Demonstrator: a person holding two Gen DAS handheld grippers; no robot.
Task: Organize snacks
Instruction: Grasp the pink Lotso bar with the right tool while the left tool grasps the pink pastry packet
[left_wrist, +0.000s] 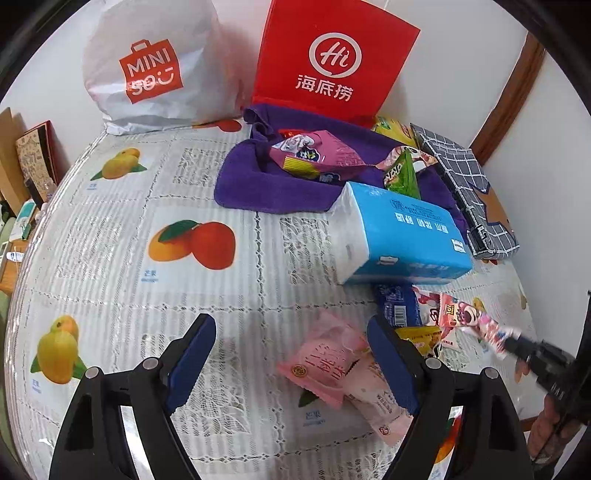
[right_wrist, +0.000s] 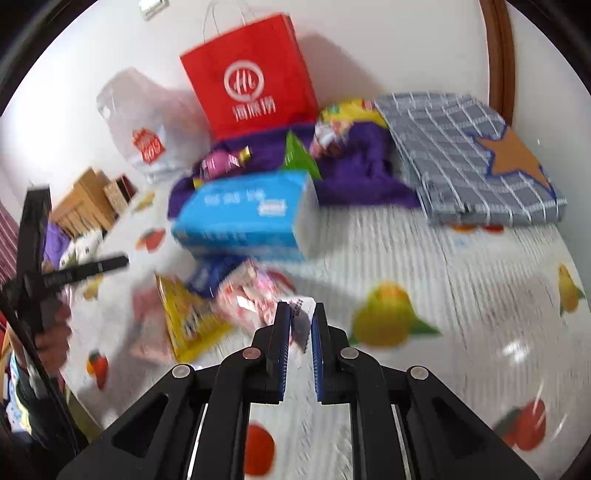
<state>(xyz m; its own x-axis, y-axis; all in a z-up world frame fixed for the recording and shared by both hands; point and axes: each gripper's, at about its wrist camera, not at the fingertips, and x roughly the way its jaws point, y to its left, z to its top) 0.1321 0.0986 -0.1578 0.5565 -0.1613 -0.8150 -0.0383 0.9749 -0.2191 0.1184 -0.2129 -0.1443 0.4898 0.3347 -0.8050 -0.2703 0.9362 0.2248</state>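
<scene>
Right gripper (right_wrist: 300, 325) clamped on the pink snack packet (left_wrist: 476, 321); left gripper (left_wrist: 291, 354) gapes empty. Lift gently, clearing the table's (left_wrist: 110, 266) pile.

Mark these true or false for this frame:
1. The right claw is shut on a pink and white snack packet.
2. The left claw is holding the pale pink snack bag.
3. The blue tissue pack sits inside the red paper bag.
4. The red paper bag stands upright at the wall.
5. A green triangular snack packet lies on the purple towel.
1. True: the right claw pinches the end of the pink and white snack packet.
2. False: the left claw is open; the pale pink snack bag lies on the table between its fingers.
3. False: the blue tissue pack lies on the table in front of the red paper bag.
4. True.
5. True: green triangular snack packet, purple towel.
</scene>
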